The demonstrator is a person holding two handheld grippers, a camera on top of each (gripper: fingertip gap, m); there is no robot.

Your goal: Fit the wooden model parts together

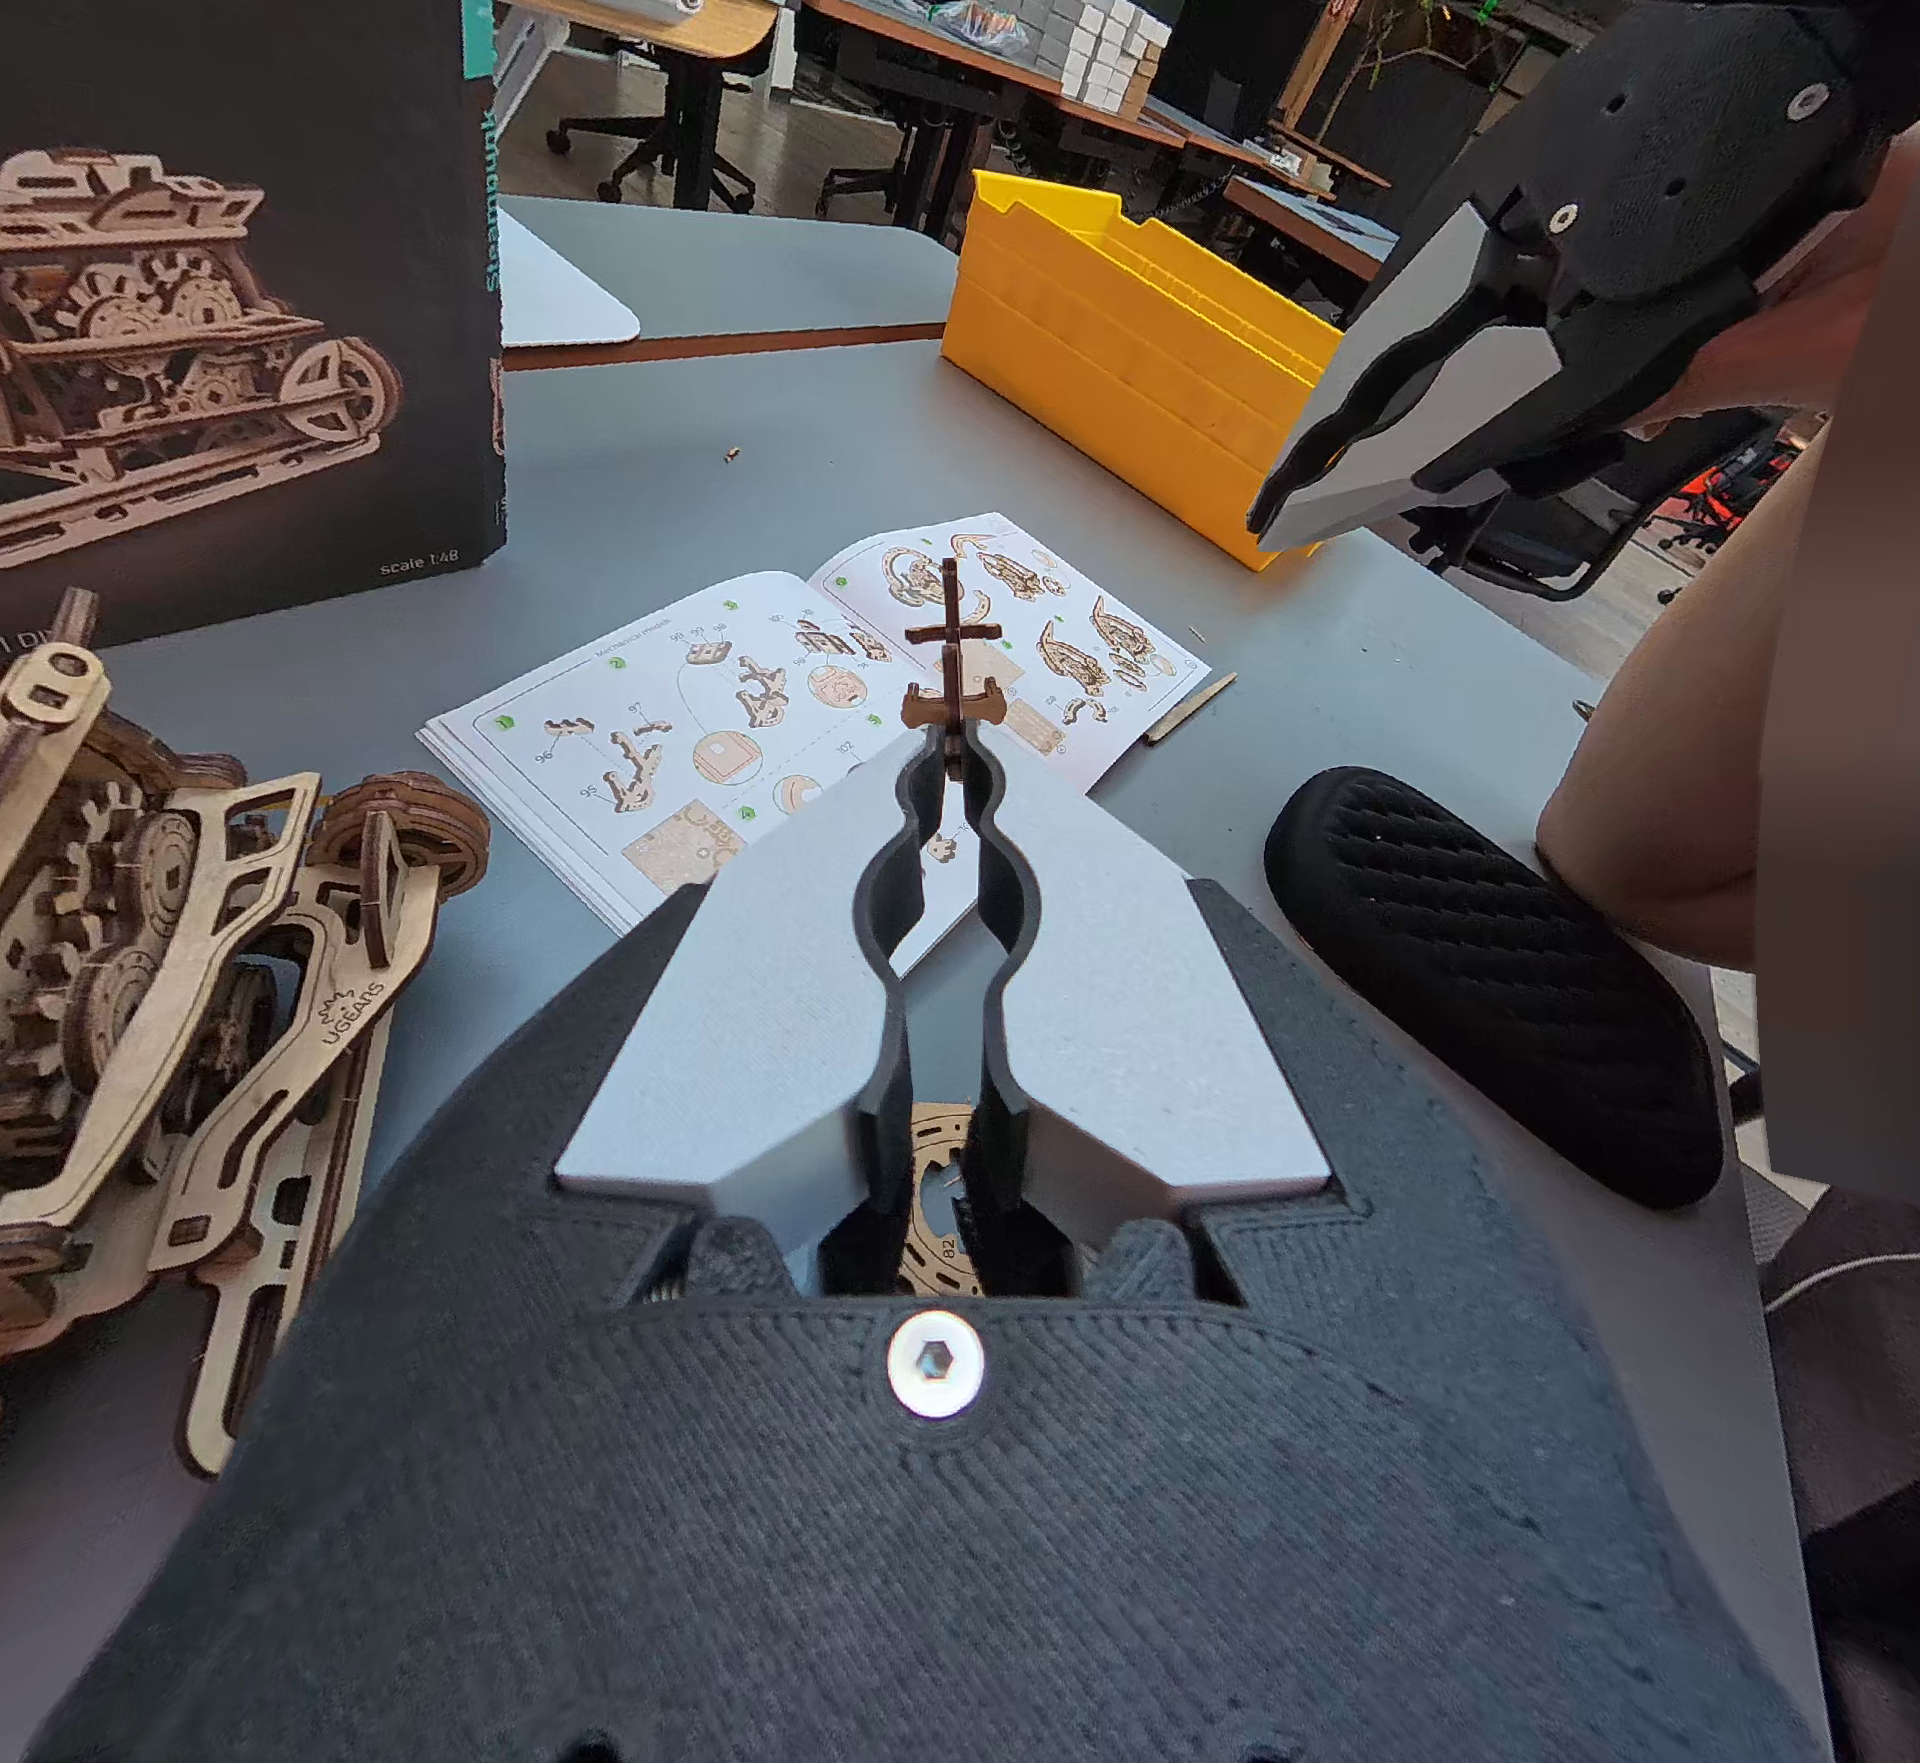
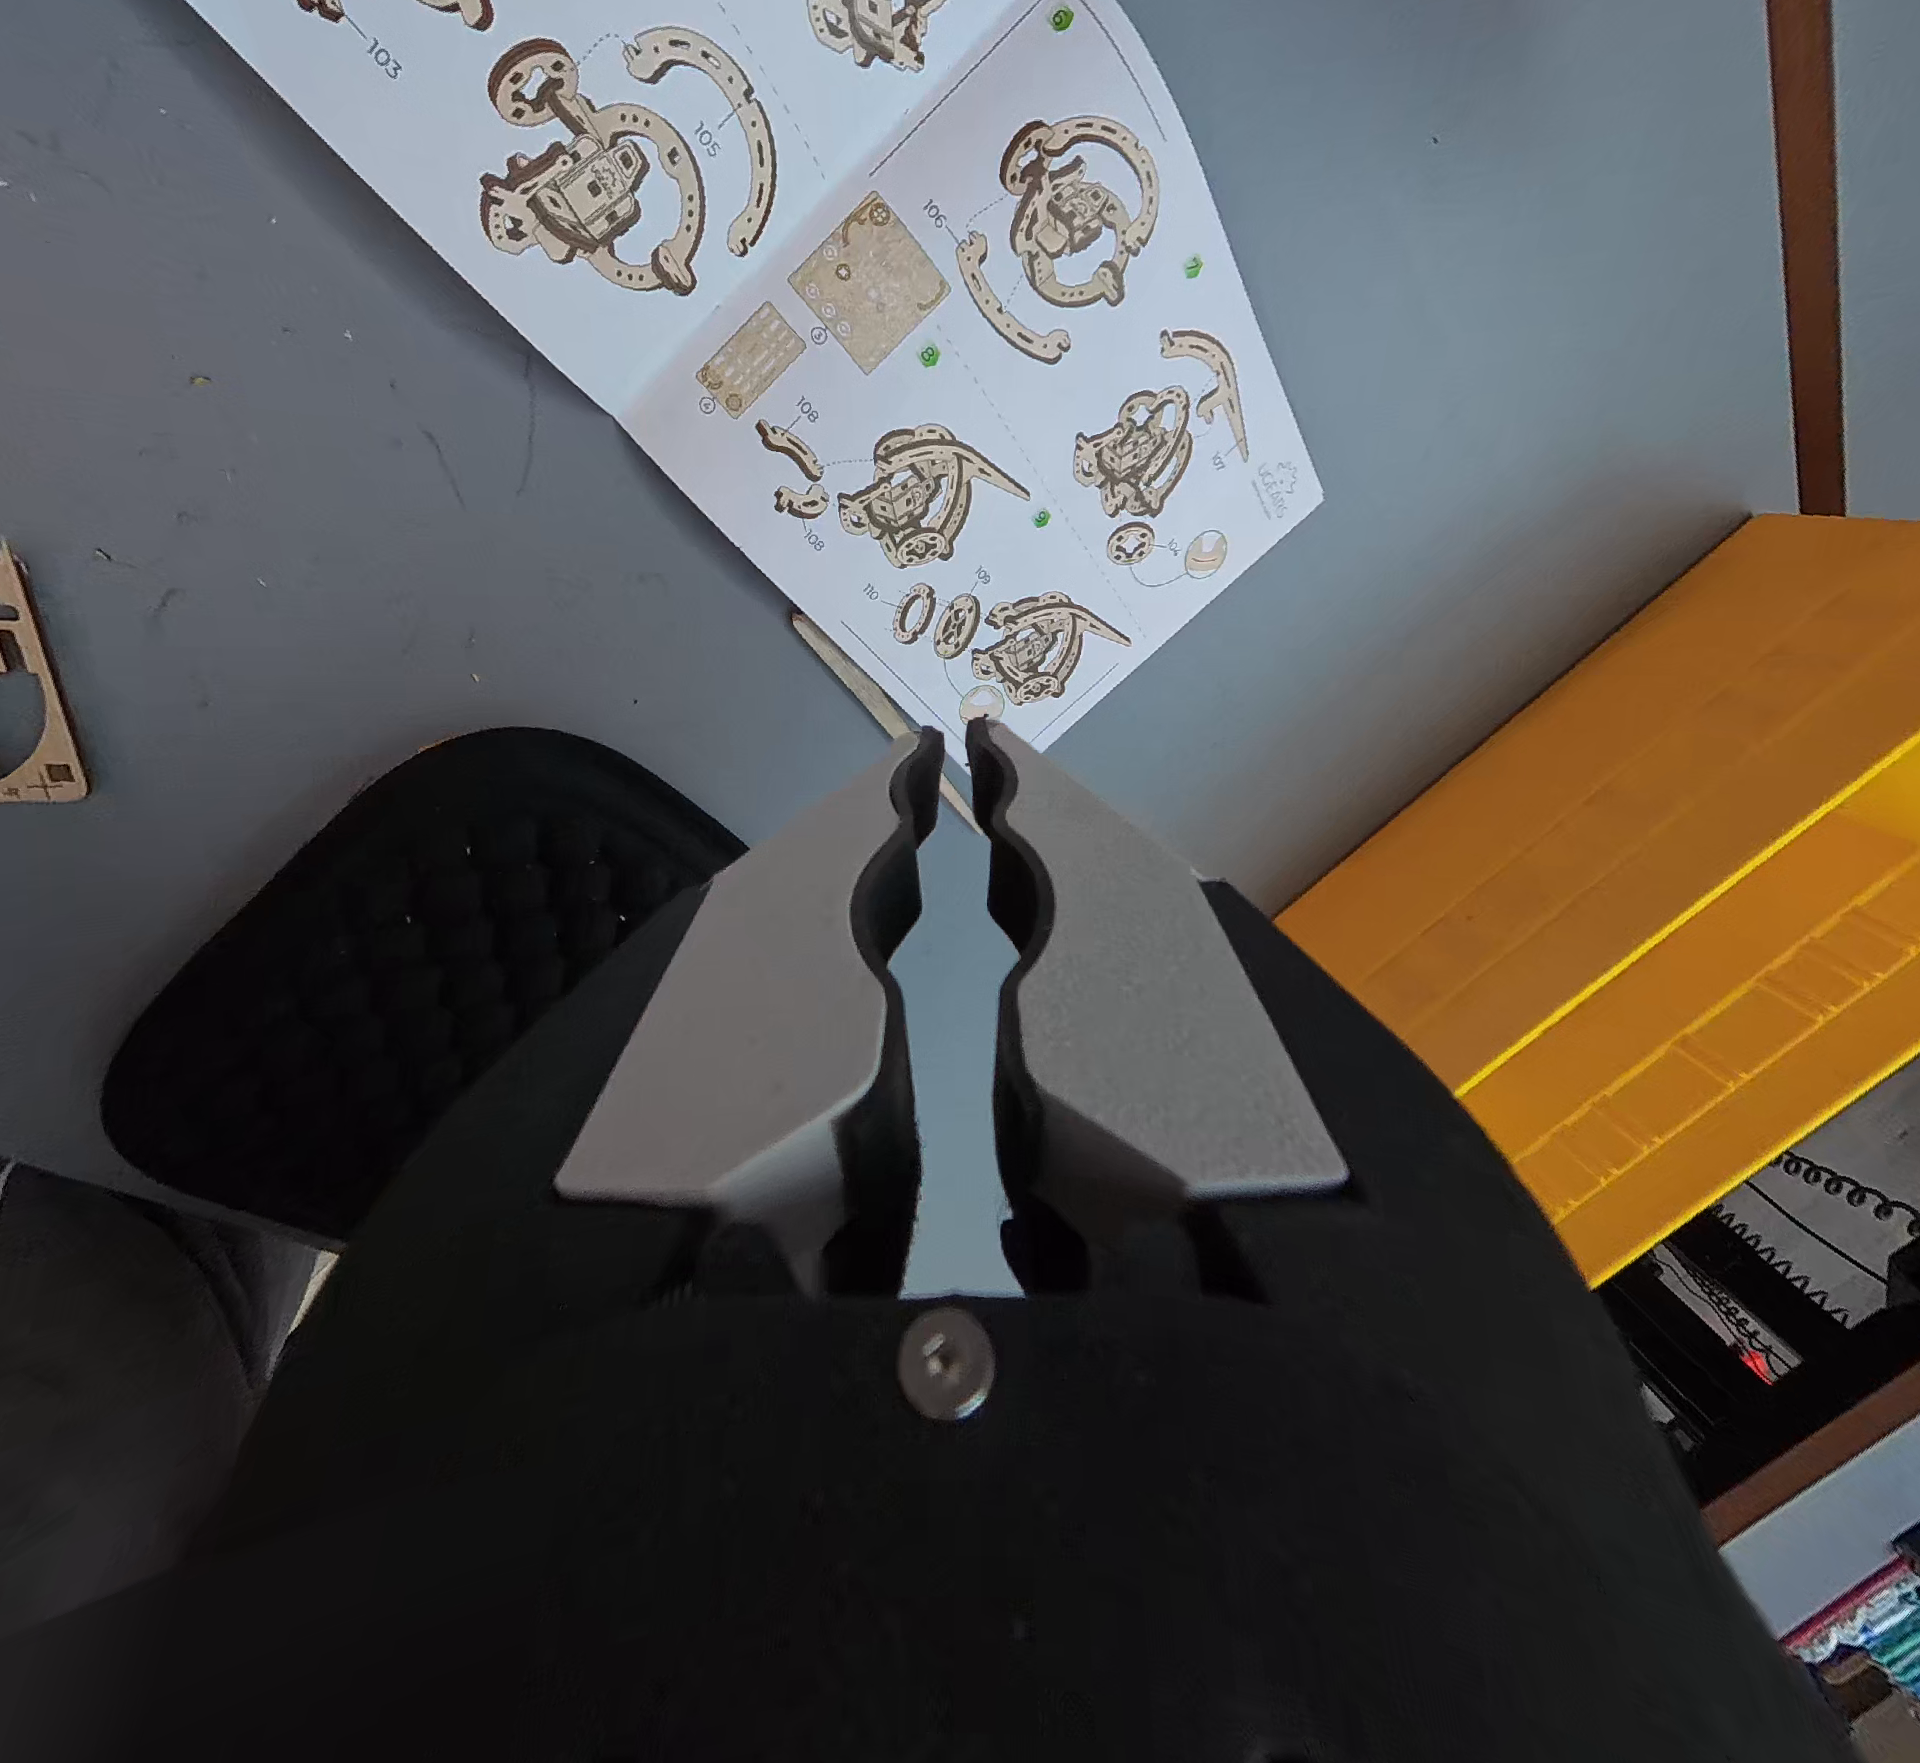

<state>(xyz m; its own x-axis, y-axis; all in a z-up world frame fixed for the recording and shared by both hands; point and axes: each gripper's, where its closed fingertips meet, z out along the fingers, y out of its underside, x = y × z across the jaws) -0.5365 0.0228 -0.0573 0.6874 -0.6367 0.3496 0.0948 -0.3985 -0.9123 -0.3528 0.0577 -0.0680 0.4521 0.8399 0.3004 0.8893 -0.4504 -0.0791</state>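
My left gripper (image 1: 948, 749) is shut on a small dark wooden part (image 1: 948, 653), a thin upright strip with cross pieces that sticks out past the fingertips above the open instruction booklet (image 1: 665, 737). My right gripper (image 2: 954, 737) is shut with only a slit between the tips and holds nothing. In the left wrist view it (image 1: 1273, 513) hangs high at the upper right, apart from the part. A partly built wooden model (image 1: 208, 986) stands at the left. A cut wooden sheet (image 1: 940, 1225) lies under my left gripper.
The model's dark box (image 1: 239, 207) stands at the back left. A yellow bin (image 1: 1122, 352) (image 2: 1662, 830) sits at the right. A black pad (image 1: 1486, 986) (image 2: 416, 965) lies near the table edge under a person's arm (image 1: 1662, 778). A thin wooden stick (image 2: 847, 664) lies beside the booklet (image 2: 831, 259).
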